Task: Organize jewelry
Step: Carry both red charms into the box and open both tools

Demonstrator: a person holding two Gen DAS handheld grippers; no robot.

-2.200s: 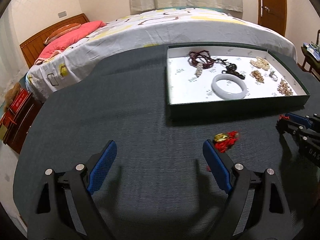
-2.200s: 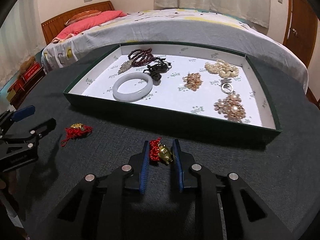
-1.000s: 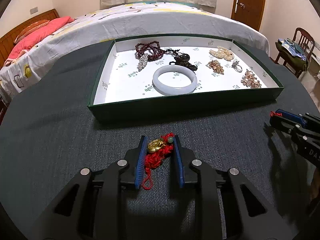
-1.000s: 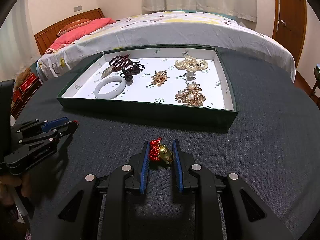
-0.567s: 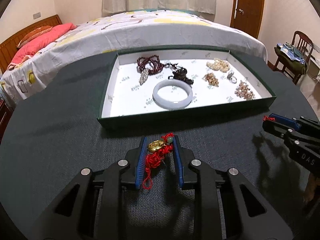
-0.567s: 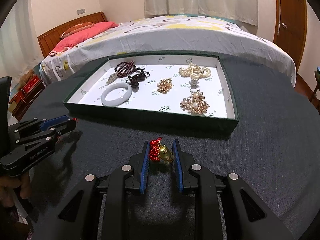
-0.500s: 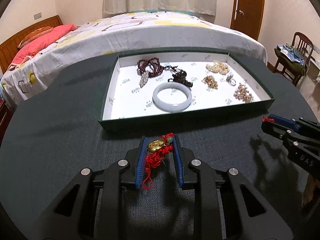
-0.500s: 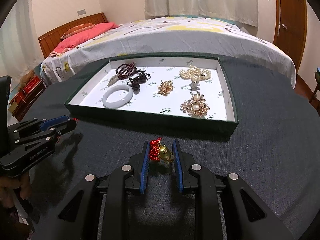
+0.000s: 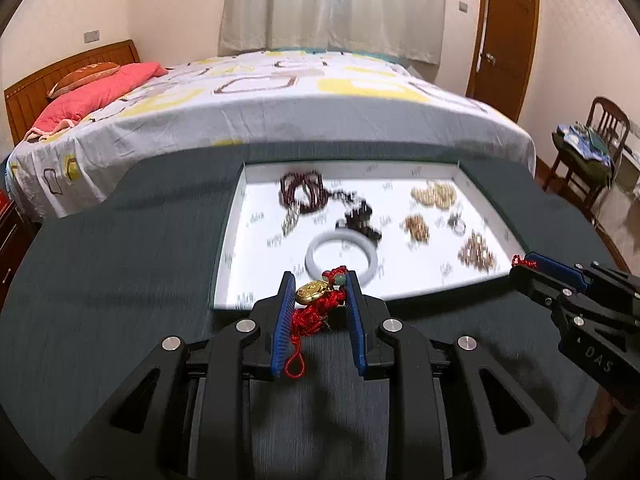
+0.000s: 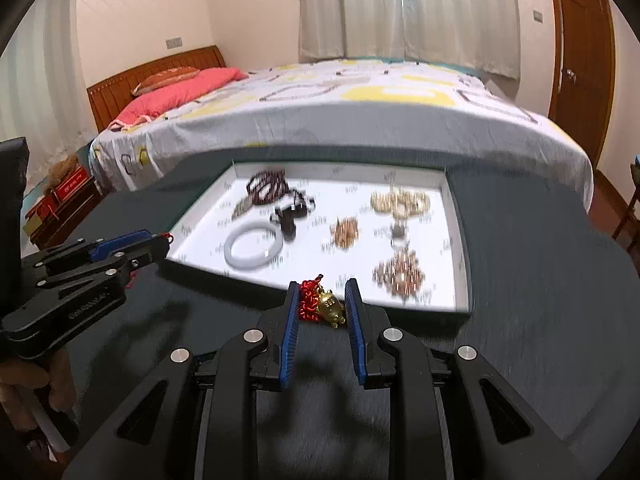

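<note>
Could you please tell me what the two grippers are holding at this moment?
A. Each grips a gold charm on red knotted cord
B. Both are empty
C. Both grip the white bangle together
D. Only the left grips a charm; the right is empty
A: the left gripper pinches one gold charm on red cord, the right gripper another gold charm; the white bangle lies in the tray.

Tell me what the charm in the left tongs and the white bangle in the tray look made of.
Charm: shiny gold-coloured metal or plastic, by its glint, on knotted red cord. White bangle: smooth, milky, jade-like stone or glass; blur leaves it open.
</note>
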